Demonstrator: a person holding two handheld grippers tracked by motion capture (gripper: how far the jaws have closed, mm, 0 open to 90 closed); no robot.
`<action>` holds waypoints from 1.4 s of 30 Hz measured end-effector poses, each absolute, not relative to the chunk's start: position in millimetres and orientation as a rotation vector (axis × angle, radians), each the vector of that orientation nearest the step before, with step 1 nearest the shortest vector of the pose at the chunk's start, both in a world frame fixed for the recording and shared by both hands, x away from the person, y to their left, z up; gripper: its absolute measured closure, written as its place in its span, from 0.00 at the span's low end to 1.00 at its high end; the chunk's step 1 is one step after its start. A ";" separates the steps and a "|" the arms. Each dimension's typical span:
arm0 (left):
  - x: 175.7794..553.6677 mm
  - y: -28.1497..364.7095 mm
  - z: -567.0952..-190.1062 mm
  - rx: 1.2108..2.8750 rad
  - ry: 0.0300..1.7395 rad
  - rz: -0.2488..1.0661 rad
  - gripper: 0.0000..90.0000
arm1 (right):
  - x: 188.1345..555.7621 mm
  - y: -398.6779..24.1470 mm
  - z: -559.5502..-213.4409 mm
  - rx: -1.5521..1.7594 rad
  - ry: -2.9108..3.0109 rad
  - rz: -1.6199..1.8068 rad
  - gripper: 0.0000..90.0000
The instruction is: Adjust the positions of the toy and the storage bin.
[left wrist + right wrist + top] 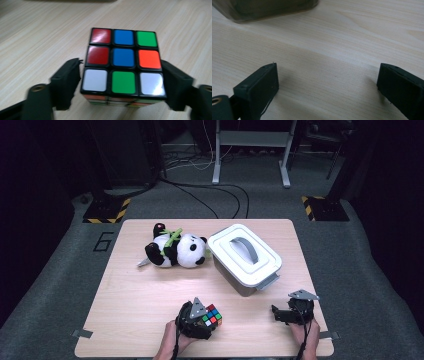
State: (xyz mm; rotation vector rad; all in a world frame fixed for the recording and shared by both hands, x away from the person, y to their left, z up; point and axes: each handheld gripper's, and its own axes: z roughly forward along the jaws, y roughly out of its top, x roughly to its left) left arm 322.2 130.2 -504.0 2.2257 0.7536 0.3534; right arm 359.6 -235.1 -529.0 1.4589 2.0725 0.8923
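Small rigid plastic colour-tiled puzzle cube (123,66) looks light and slick-faced; left tool (122,82) straddles its flat sides, apparently gripping, right tool (329,87) open, empty.

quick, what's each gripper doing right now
left gripper: jaws against both sides of the cube, shut on it.
right gripper: open, nothing between the jaws, just above the table.

High view looks forward and down over the whole bench (150,285); each tool's view skims it close — all share that wood.
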 end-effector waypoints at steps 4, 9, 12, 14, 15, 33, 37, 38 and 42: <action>322.0 130.3 -504.6 2.213 0.752 0.365 0.38 | 359.7 -235.5 -528.9 1.459 2.075 0.896 0.04; 321.2 133.9 -502.1 2.231 0.744 0.377 0.38 | 359.6 -235.5 -528.9 1.456 2.076 0.896 0.04; 321.9 140.2 -501.1 2.225 0.763 0.383 0.38 | 359.6 -235.5 -528.9 1.454 2.077 0.897 0.04; 322.6 142.6 -500.5 2.214 0.777 0.378 0.38 | 359.6 -235.5 -528.9 1.454 2.077 0.897 0.04; 323.1 144.4 -499.6 2.211 0.780 0.382 0.38 | 359.6 -235.6 -528.9 1.454 2.077 0.897 0.04; 336.8 198.4 -484.0 2.124 0.936 0.500 0.38 | 359.6 -235.0 -529.0 1.453 2.072 0.892 0.04; 339.7 214.3 -480.9 2.111 0.973 0.522 0.38 | 359.8 -235.0 -529.1 1.450 2.075 0.892 0.04; 340.2 219.3 -480.5 2.097 0.980 0.526 0.38 | 359.8 -235.1 -529.0 1.453 2.077 0.895 0.04; 342.6 232.1 -481.5 2.088 1.014 0.536 0.38 | 360.0 -235.1 -529.1 1.453 2.077 0.894 0.03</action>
